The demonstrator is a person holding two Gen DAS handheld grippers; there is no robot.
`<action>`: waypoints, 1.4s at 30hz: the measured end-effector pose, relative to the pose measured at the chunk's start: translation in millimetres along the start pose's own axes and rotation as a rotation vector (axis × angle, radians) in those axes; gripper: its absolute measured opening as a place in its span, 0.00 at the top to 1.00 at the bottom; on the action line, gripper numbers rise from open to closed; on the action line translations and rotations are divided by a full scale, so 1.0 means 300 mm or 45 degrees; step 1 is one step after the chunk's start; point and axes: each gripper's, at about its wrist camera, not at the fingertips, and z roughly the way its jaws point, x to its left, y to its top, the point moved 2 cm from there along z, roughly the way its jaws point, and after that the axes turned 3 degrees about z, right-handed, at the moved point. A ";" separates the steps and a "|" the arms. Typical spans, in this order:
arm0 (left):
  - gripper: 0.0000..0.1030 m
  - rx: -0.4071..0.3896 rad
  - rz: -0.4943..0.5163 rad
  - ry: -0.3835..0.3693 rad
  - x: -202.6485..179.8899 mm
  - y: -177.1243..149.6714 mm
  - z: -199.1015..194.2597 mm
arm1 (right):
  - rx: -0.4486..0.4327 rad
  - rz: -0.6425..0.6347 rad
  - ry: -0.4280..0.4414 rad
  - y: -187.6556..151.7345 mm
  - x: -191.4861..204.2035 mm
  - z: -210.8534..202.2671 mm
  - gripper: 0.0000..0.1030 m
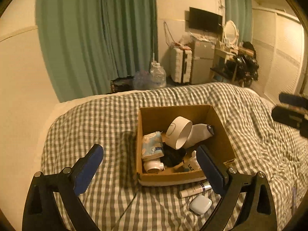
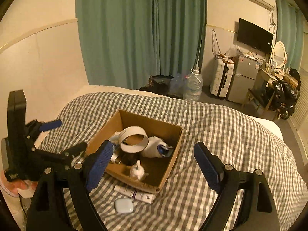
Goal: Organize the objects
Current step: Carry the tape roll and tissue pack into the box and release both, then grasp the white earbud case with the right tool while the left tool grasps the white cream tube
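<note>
Cardboard box (image 1: pixel 221 134) on bed (image 1: pixel 107 119) mostly filled; tube (image 1: pixel 194 189) and white case (image 1: pixel 200 204) lie outside, just beside box, left to pack; my left hand-held gripper (image 1: pixel 150 160) and right hand-held gripper (image 2: pixel 154 157) both spread apart, empty

The left gripper (image 1: pixel 149 157) hangs with its jaws spread wide, blue pads facing each other, nothing between them. The right gripper (image 2: pixel 154 154) is likewise spread wide and holds nothing. In the right wrist view the left gripper sits at nine o'clock, with the person's left hand (image 2: pixel 14 187) gripping its handle at eight o'clock.
</note>
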 end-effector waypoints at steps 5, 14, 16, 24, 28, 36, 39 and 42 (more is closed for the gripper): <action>0.03 -0.026 -0.043 0.023 0.006 -0.038 -0.064 | 0.011 -0.038 -0.014 -0.051 0.020 -0.054 0.16; 0.02 0.049 -0.122 0.073 -0.010 -0.169 -0.035 | 0.049 -0.051 -0.003 -0.130 0.053 -0.016 0.16; 0.02 0.070 -0.144 0.083 -0.016 -0.205 -0.018 | 0.064 -0.056 -0.007 -0.160 0.064 0.013 0.16; 0.01 0.185 -0.103 0.115 -0.037 -0.332 0.101 | 0.203 -0.045 0.012 -0.335 0.098 0.189 0.16; 0.01 0.248 -0.100 0.224 -0.009 -0.375 0.147 | 0.291 -0.053 0.012 -0.423 0.112 0.289 0.16; 0.01 0.310 -0.248 0.182 0.076 -0.409 0.184 | 0.475 -0.119 0.050 -0.566 0.180 0.451 0.17; 0.01 0.314 -0.270 0.160 0.078 -0.419 0.185 | 0.542 -0.167 0.022 -0.611 0.195 0.493 0.27; 0.01 0.313 -0.280 0.153 0.075 -0.424 0.186 | 0.576 -0.151 0.050 -0.629 0.189 0.505 0.36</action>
